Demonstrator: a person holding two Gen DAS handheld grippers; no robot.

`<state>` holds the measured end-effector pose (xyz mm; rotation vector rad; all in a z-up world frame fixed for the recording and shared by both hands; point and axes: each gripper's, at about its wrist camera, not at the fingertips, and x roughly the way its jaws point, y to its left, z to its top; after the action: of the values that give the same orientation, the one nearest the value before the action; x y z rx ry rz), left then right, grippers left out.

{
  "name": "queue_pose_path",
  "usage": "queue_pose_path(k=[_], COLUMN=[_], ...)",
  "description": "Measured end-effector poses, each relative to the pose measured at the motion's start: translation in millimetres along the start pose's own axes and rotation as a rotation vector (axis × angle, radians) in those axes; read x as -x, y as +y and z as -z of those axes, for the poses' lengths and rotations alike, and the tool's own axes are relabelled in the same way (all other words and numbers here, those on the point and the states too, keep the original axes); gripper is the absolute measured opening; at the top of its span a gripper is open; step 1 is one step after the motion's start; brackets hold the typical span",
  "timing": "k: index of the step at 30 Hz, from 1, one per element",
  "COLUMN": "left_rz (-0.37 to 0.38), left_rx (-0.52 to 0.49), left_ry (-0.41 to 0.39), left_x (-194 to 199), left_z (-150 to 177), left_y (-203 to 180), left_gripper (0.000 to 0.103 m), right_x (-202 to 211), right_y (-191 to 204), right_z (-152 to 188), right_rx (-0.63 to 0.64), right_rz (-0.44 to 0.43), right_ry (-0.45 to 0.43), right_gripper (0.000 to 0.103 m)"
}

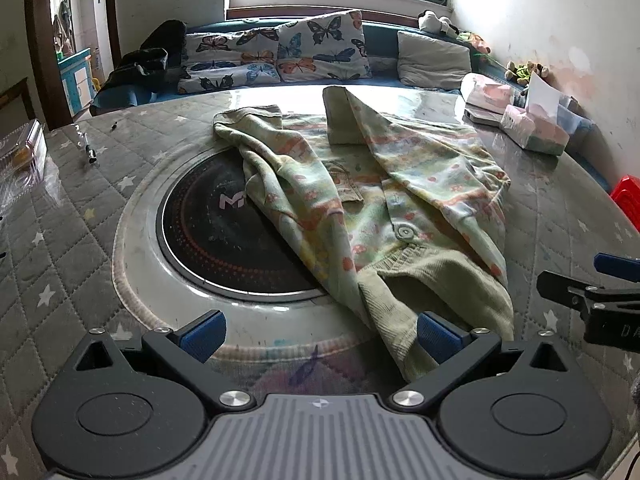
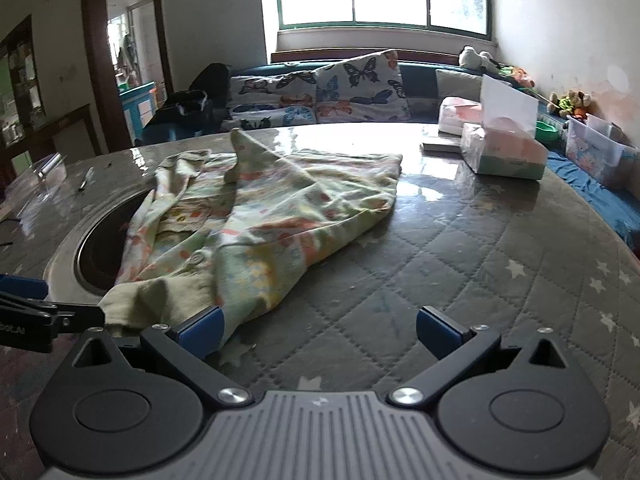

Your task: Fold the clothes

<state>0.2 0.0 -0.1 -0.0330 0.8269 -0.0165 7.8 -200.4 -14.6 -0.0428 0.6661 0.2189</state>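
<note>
A light green child's garment [image 1: 372,184] with orange and yellow print and a ribbed hem lies crumpled on the round table, partly over the black hob; it also shows in the right wrist view [image 2: 256,216]. My left gripper [image 1: 320,336] is open, its right finger [image 1: 436,336] touching the ribbed hem. My right gripper [image 2: 320,332] is open and empty, its left finger [image 2: 204,332] at the garment's near edge. The right gripper shows at the right edge of the left wrist view [image 1: 592,288].
The table has a grey quilted star cover [image 2: 460,264] and a black round hob [image 1: 224,232] in its middle. Tissue packs [image 2: 504,152] stand at the back right, a clear plastic box [image 1: 20,152] and a pen [image 1: 90,148] at the left. A sofa with butterfly cushions [image 1: 280,52] is behind.
</note>
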Motion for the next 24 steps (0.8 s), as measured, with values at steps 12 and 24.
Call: queue_pose_path(k=[12,24], left_rz=[-0.01,-0.015], left_rx=[0.005,0.012], left_ry=[0.036,0.047], left_x=[-2.5,3.9], left_z=[12.5,19.1], left_y=[0.6,4.1], left_gripper=[0.103,0.103], right_x=[5.2,10.8], right_y=[14.3,18.9], right_z=[7.7,10.2], right_rx=[0.033,0.041], right_rz=[-0.065,-0.076], right_ry=[0.051,0.056], right_gripper=[0.103,0.103])
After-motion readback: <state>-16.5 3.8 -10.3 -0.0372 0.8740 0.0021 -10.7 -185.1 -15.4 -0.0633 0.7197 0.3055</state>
